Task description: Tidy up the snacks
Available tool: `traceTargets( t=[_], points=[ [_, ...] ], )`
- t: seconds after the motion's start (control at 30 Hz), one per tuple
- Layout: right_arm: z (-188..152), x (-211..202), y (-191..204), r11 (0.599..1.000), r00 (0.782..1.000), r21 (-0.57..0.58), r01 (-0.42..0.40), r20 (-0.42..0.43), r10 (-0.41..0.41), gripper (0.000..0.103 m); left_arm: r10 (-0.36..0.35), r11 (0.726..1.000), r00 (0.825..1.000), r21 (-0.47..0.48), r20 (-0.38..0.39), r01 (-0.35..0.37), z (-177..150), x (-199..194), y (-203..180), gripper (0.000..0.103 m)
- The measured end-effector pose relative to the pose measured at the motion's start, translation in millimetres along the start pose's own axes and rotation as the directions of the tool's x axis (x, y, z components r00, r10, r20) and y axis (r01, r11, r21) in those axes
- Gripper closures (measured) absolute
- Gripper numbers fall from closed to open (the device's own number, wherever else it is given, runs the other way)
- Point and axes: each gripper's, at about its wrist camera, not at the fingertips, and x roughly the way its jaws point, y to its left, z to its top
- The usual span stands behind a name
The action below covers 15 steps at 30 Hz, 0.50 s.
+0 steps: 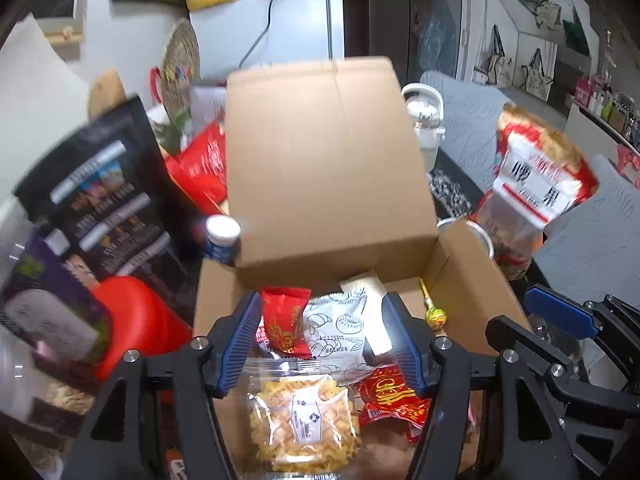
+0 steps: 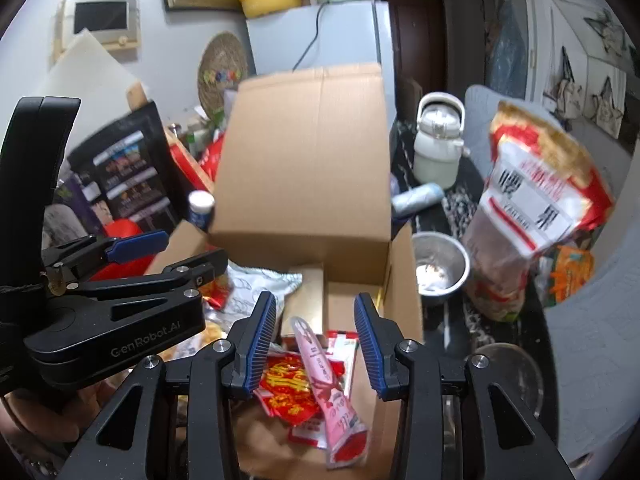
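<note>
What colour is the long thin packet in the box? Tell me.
Pink packet, with a red bottom end; the right wrist view shows it best.

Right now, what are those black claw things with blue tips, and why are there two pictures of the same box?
Those claws are tools a person holds, one in each hand. Each has a camera looking forward along its two fingers, so you get two pictures of one scene. The left hand-held gripper fills the bottom of the left camera's picture; the right hand-held gripper fills the bottom of the right camera's picture. Both are open and hold nothing. Below them is an open cardboard box with snacks inside: a clear bag of yellow crisps, a white pastry packet, red packets, a lollipop and a pink packet. Beside the box stand a big red-and-white snack bag and a metal bowl.
</note>
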Motion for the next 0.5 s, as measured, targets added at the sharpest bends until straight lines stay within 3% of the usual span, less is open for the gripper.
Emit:
traceTargets(
  t=[0.4, 0.5],
  points=[
    [2, -86, 14, 0.999, 0.988, -0.037, 0.022, 0.154, -0.016, 0.055, 0.0, 1.0, 0.991, 0.003, 0.134, 0.0, 3, -87, -1, 0.041],
    [-2, -104, 19, 0.998, 0.983, -0.05, 0.025, 0.183, -0.016, 0.045, -0.007, 1.0, 0.987, 0.008, 0.164, 0.005, -3, -106, -1, 0.041]
  ],
)
